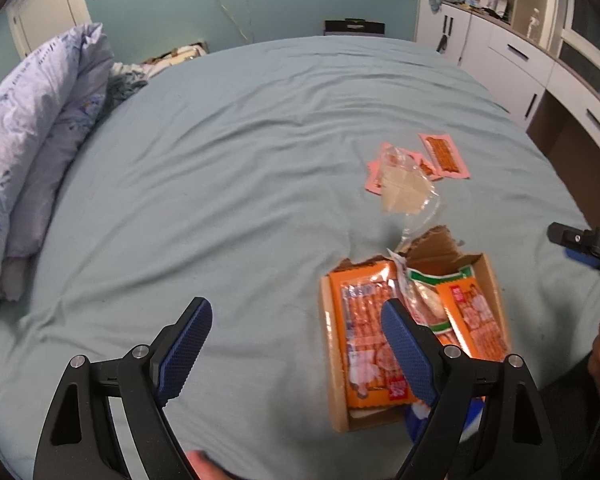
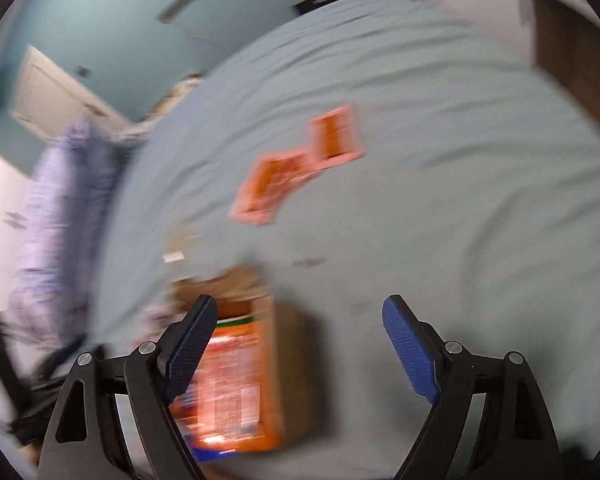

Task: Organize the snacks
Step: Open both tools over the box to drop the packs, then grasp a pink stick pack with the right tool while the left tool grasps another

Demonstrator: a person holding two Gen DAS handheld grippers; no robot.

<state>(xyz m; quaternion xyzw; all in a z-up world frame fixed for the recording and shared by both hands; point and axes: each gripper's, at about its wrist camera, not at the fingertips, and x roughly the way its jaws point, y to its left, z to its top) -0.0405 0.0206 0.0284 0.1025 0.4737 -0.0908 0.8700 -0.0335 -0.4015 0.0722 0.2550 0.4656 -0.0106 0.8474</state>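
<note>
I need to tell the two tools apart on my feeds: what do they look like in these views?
They look alike. The left tool has two black angular fingers with round silver pivot screws and blue pads with a fine dotted texture. The right tool shows the same black frame, silver screws and blue textured pads. No cables, markings or sleeves are visible.

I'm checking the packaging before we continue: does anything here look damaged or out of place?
Yes. The brown cardboard box on the bed has a ragged, torn far flap. A crumpled clear plastic bag and small pink snack packets lie outside it.
</note>
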